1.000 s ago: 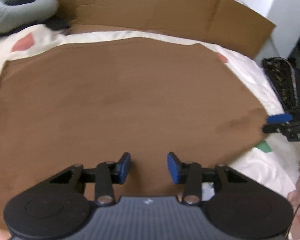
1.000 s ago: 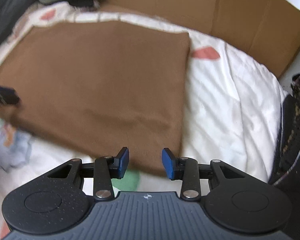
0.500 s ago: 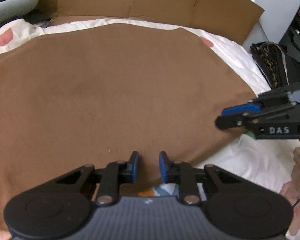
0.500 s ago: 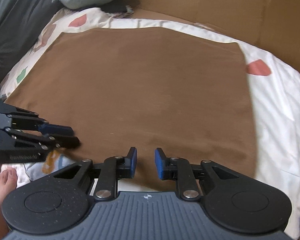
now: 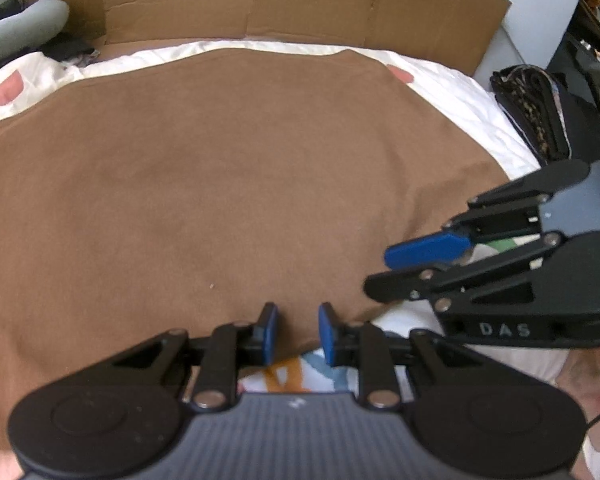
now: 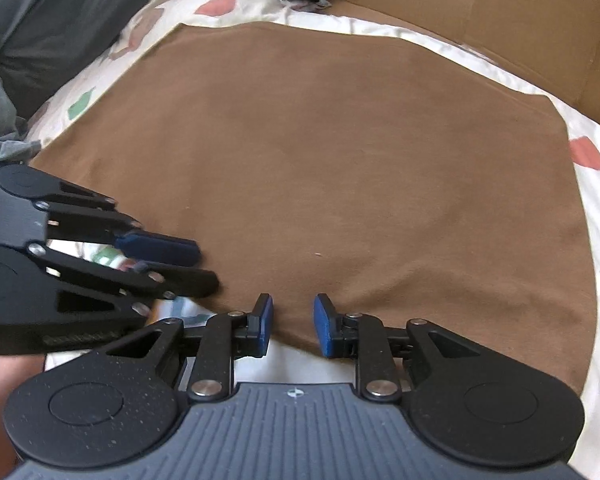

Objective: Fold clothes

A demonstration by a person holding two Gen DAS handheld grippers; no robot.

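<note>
Blue-padded left gripper and right gripper are held slightly parted over the flat brown cloth's near edge, nothing clamped.

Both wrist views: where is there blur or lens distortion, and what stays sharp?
Left wrist view: the brown cloth bulges from the fisheye, and the right gripper is slightly smeared. Right wrist view: the left gripper is blurred; the foreground jaws are sharp.

Ahead of your left hand-held gripper lies matt, soft brown cloth; beyond it, rough cardboard. Its pads are smooth blue plastic, its body ribbed matt grey.
</note>
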